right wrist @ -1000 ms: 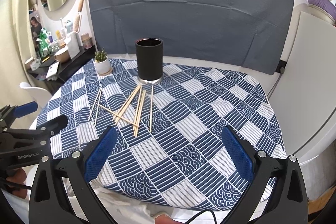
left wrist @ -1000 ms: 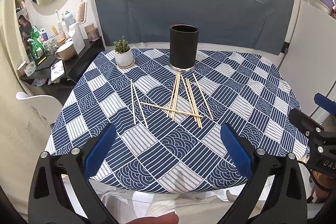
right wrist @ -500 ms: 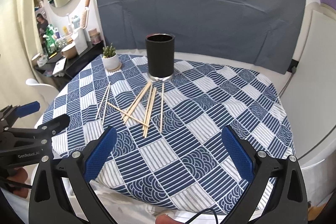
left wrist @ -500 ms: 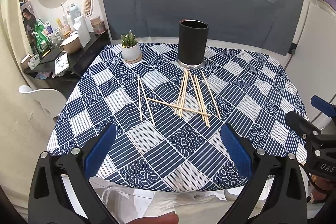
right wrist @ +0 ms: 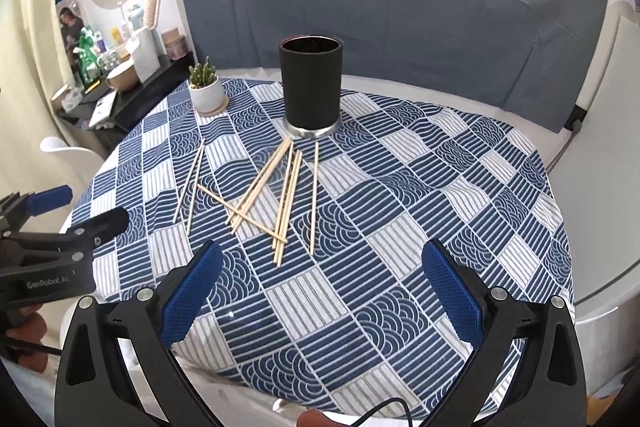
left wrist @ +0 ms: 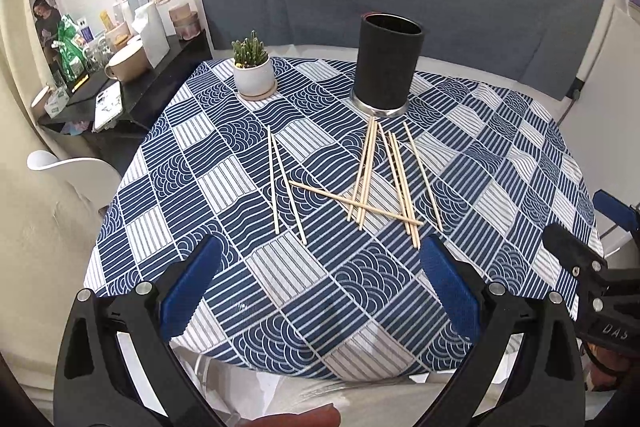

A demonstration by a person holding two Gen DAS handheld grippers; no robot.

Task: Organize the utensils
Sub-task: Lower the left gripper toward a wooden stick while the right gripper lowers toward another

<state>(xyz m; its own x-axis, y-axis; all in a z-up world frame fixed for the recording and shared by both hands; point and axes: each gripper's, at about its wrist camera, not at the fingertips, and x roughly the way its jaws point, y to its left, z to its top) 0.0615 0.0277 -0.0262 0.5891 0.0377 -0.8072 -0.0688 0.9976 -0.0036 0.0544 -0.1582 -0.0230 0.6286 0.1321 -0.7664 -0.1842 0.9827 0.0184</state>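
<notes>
L tool [left wrist: 318,291] & R tool [right wrist: 320,291] wide apart, empty | thin wood sticks [left wrist: 372,179] (maybe bamboo) | matte blk cyl holder [left wrist: 386,65]

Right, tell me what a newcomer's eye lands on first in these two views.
First the loose wooden chopsticks, scattered and crossing each other mid-table on the blue and white patterned tablecloth. Just behind them stands the tall black cylindrical holder on its silver base, with a small potted cactus to its left. In the foreground both the left gripper and the right gripper are open and hold nothing.

left hand-held gripper [left wrist: 316,291] spread wide, empty | chopsticks [left wrist: 376,175] loose, perhaps ten | holder [left wrist: 386,61] upright
</notes>
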